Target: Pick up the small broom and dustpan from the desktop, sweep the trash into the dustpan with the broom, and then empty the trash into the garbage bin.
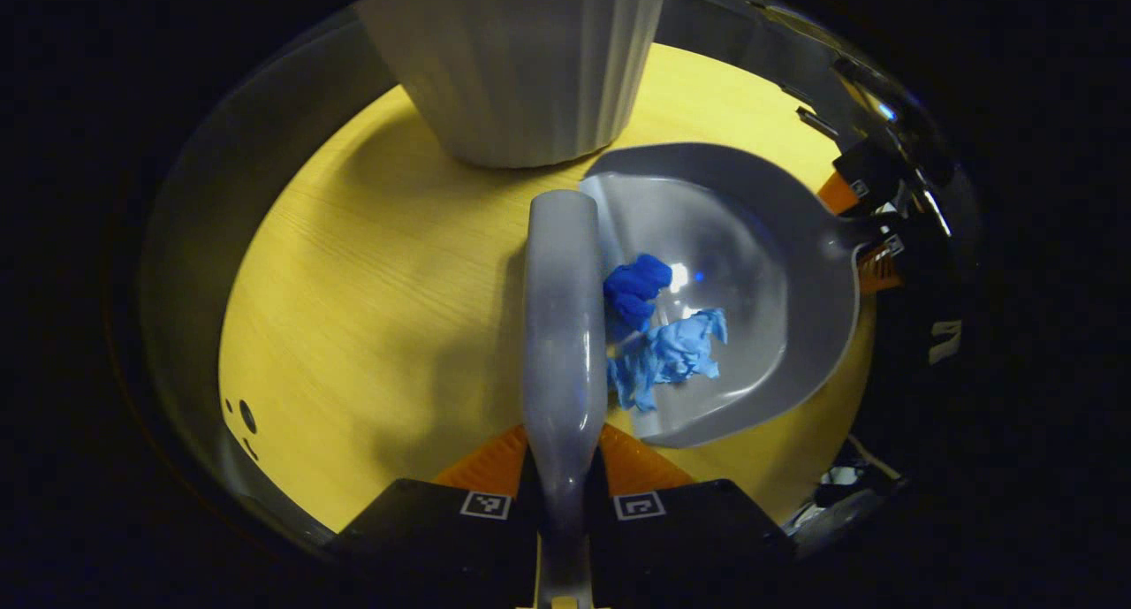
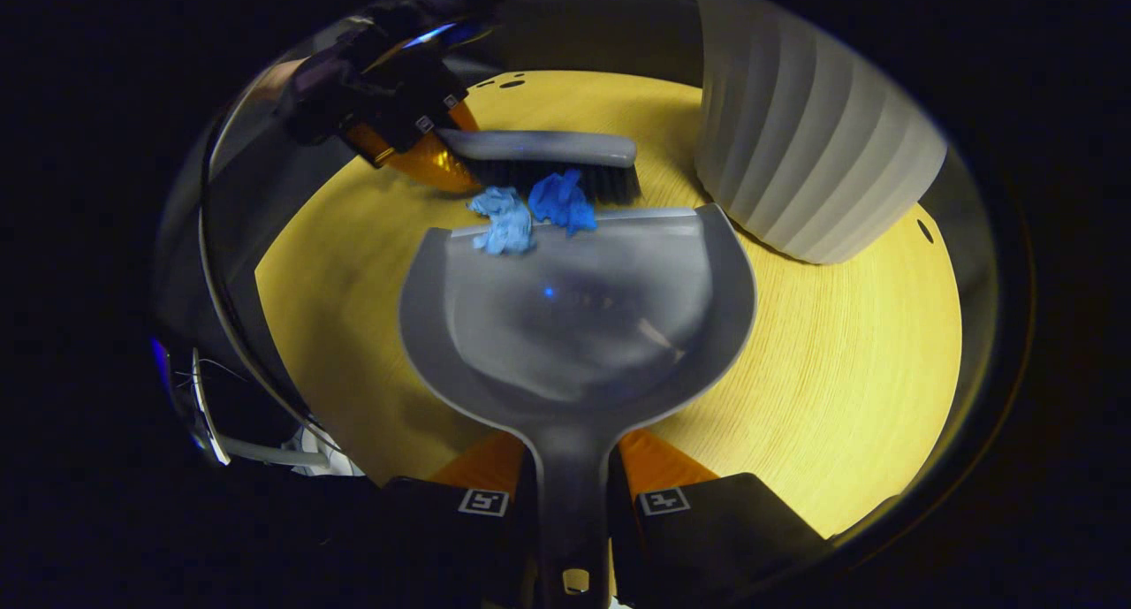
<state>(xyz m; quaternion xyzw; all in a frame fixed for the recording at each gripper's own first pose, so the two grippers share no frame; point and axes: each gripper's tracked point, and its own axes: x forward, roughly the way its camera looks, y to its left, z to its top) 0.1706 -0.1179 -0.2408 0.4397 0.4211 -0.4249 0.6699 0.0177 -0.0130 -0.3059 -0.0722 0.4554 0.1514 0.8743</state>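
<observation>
In the left gripper view my left gripper (image 1: 562,464) is shut on the grey broom (image 1: 562,326), whose back runs straight ahead of me. To its right lies the grey dustpan (image 1: 760,291) with a dark blue scrap (image 1: 638,284) and a light blue scrap (image 1: 676,351) at its mouth. In the right gripper view my right gripper (image 2: 573,468) is shut on the dustpan's handle (image 2: 573,494). The dustpan (image 2: 583,326) rests flat on the yellow table (image 2: 839,361). The broom (image 2: 552,160) stands at its front lip, and both scraps, light (image 2: 504,222) and dark (image 2: 562,201), sit on that lip.
A white ribbed garbage bin (image 1: 517,61) stands on the table just beyond the broom's tip and, in the right gripper view, the bin (image 2: 813,140) is right of the dustpan. The round yellow table (image 1: 353,308) has bare room to the left of the broom.
</observation>
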